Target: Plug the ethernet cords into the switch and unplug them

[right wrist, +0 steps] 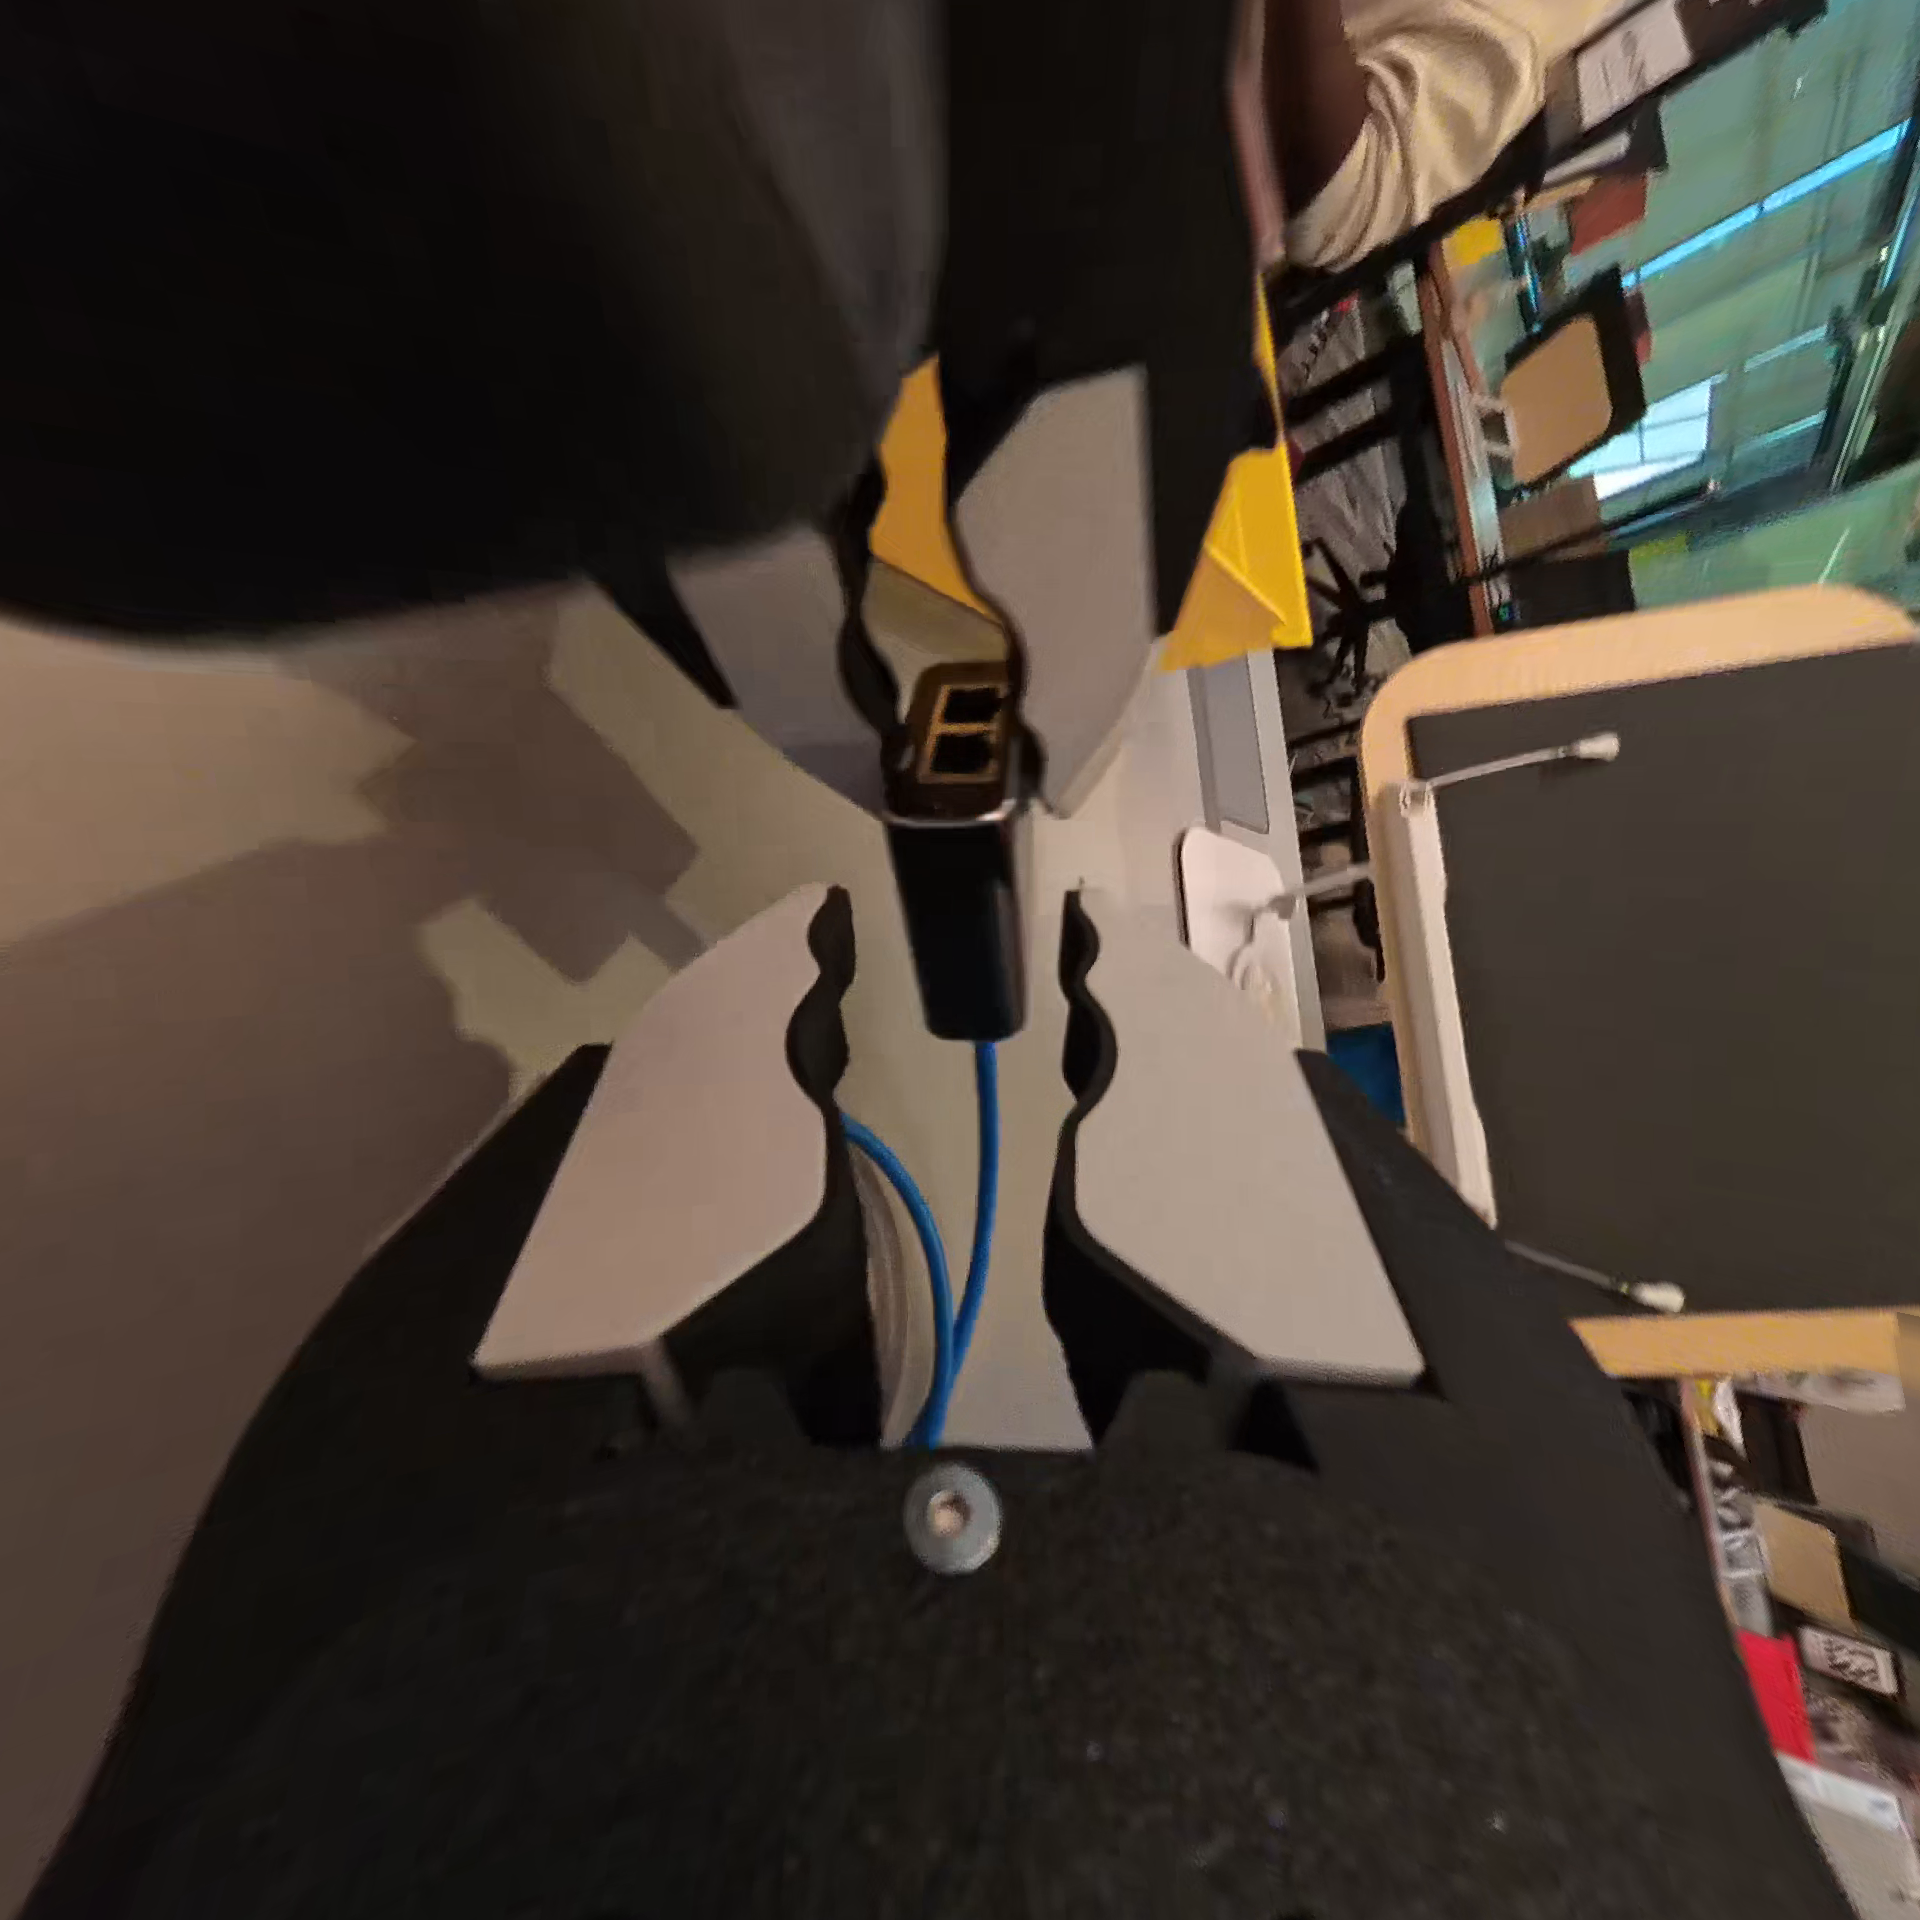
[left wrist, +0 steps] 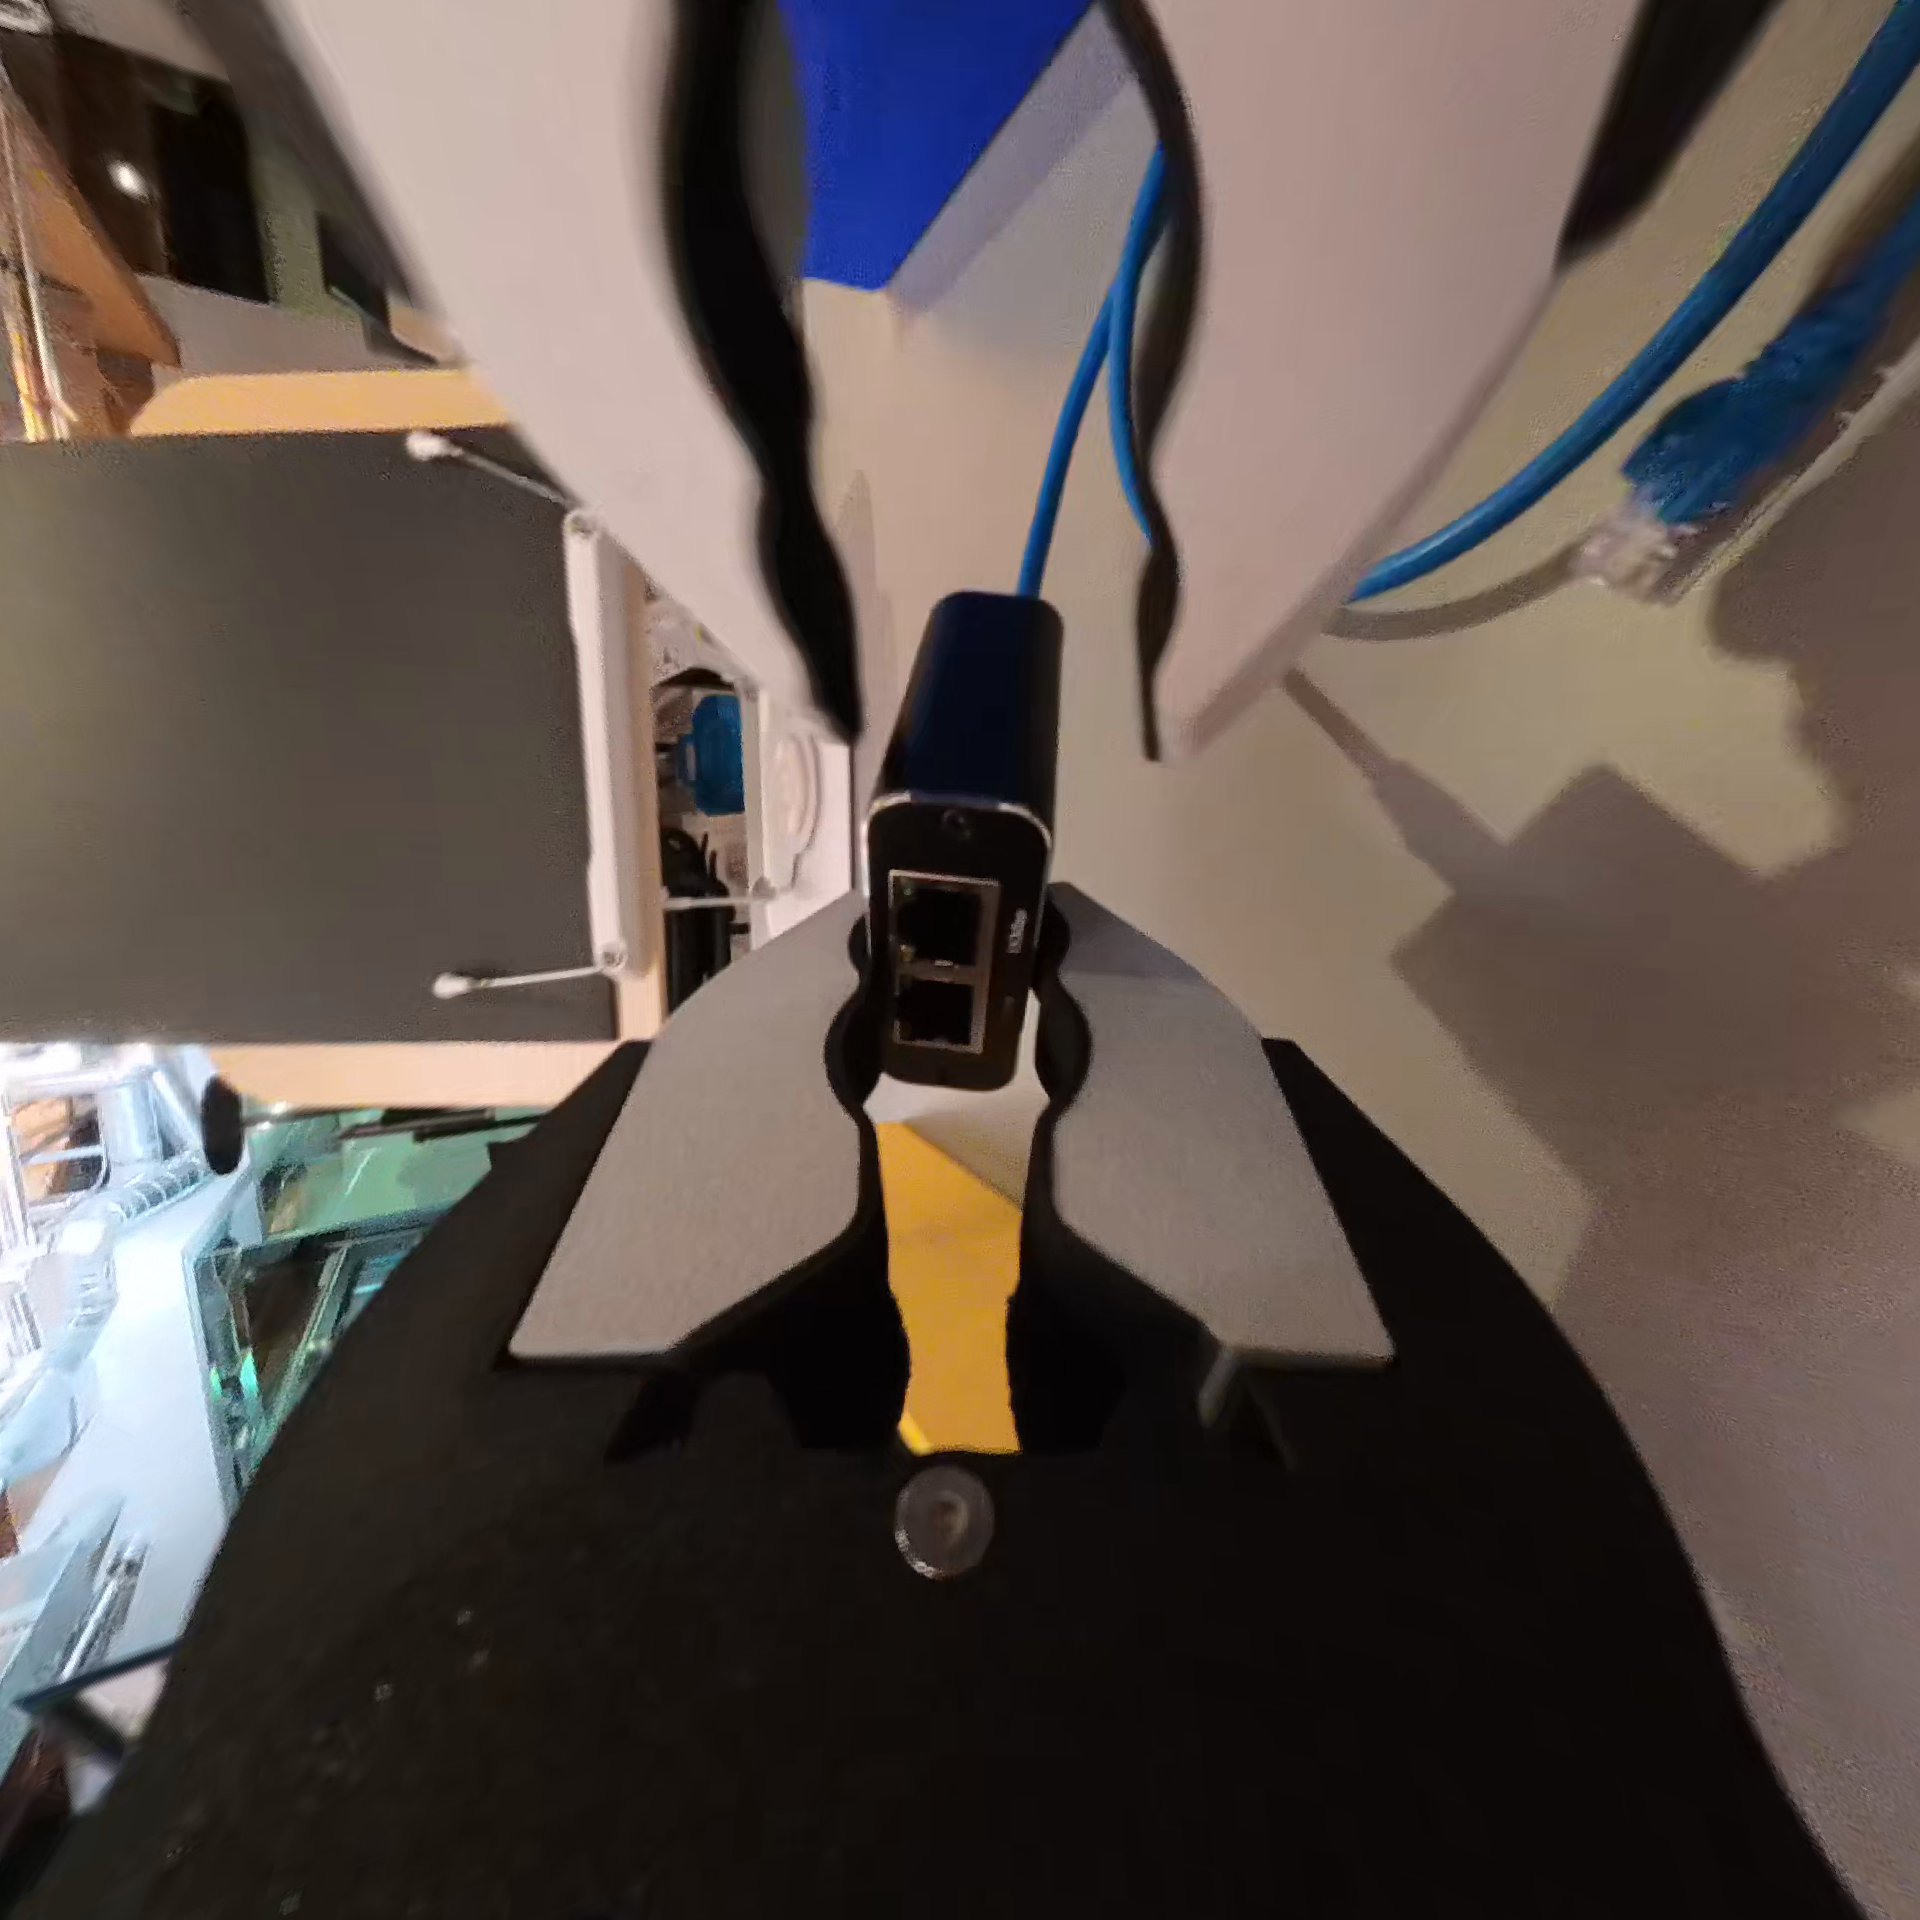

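Observation:
The small black switch [left wrist: 971, 717] is clamped at its port end by my left gripper [left wrist: 951, 956], which is shut on it. Its two front ports [left wrist: 938, 966] face the left wrist camera and are empty. A thin blue cord [left wrist: 1070, 447] runs out of its far end. My right gripper [right wrist: 954, 902] is open, with its fingers on either side of that far end [right wrist: 966, 935] and a gap on both sides. The blue cord [right wrist: 982, 1143] hangs down between its fingers. A second blue ethernet cord with a clear plug [left wrist: 1631, 540] lies loose on the table.
The white table [left wrist: 1351, 987] is below, with gripper shadows on it. A dark panel with a beige rim [left wrist: 291, 727] stands beside it, also in the right wrist view [right wrist: 1662, 987]. A grey cable [left wrist: 1455, 613] lies by the loose plug. A person's pale sleeve [right wrist: 1434, 114] is behind.

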